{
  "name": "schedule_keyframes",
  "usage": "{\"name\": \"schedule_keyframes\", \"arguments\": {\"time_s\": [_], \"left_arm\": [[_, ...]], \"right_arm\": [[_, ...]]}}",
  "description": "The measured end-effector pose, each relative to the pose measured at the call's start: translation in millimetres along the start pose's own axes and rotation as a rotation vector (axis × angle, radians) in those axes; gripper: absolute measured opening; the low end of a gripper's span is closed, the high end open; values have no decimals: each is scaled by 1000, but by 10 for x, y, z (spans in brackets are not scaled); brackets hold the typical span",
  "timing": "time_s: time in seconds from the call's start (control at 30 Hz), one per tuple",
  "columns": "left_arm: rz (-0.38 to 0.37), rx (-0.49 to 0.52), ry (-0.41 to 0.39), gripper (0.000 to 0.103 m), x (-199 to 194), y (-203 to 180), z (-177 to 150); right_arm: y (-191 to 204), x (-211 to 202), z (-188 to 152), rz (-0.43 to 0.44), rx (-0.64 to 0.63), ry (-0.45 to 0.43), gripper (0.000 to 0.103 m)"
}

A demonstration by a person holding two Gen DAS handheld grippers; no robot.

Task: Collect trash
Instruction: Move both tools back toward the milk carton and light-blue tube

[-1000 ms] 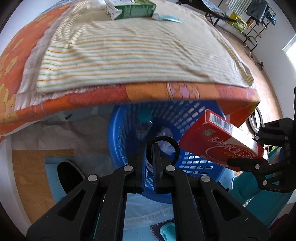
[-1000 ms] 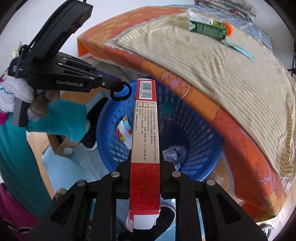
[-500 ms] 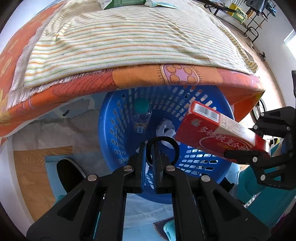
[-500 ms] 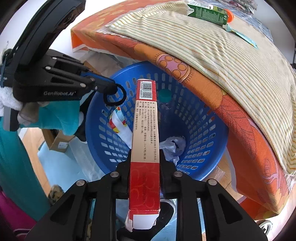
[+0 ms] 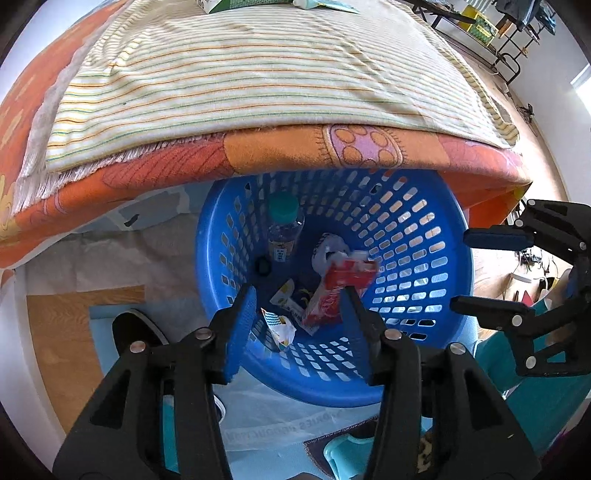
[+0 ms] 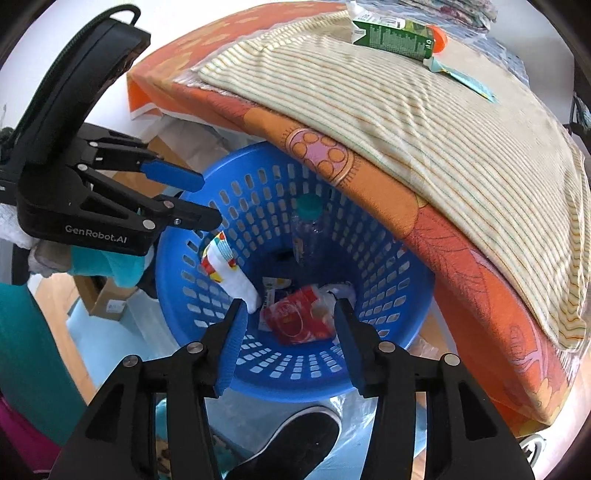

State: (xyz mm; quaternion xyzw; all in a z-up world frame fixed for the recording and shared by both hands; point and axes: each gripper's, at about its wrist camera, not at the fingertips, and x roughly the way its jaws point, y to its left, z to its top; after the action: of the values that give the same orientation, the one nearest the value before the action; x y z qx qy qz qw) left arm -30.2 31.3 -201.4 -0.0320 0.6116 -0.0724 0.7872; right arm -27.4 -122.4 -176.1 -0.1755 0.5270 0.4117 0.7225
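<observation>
Both tongs hang spread and empty over the round blue plastic lattice basket (image 5: 436, 280), which stands on the floor, tucked half under the table's orange patterned cloth (image 5: 258, 155). The left tongs (image 5: 299, 299) gape at six o'clock in their own view, the right tongs (image 5: 476, 271) at three o'clock. The red printed cardboard carton (image 6: 299, 317) is inside the basket, low among crumpled white plastic and wrappers, blurred in the left view.

The right view alone shows the left tongs (image 6: 207, 199) side-on at nine o'clock, a colourful white packet (image 6: 225, 269) against the basket wall, and a green drink carton (image 6: 391, 35) far up on the striped cream towel (image 6: 443, 133). The left view shows the clear bottle with a teal cap (image 5: 282, 225) more plainly.

Half a second ago the right tongs pinched the carton above the basket, and the left tongs were pressed together on a black ring; both have since opened.
</observation>
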Motion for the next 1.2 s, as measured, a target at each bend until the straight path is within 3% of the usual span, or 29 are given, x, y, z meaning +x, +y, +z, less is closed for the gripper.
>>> {"name": "schedule_keyframes", "arguments": {"time_s": [0.37,0.6,0.77,0.9,1.2], "left_arm": [[-13,-31,-42,49,-159,39,125],[-25,-63,-95,49,-335,111,303],[-30,-73,-131,49,-470,158,522],[-44,-82,-170,58,-595,189,735],[-51,-63,-246,58,-757,225,1364]], "right_arm": [[-81,-131,60,-26,38,-62,49],[-225,-314,145,-31,104,-145,57],[-366,-446,245,-21,157,-204,57],[-512,-518,362,-13,205,-242,58],[-937,-510,706,41,344,-298,59]]}}
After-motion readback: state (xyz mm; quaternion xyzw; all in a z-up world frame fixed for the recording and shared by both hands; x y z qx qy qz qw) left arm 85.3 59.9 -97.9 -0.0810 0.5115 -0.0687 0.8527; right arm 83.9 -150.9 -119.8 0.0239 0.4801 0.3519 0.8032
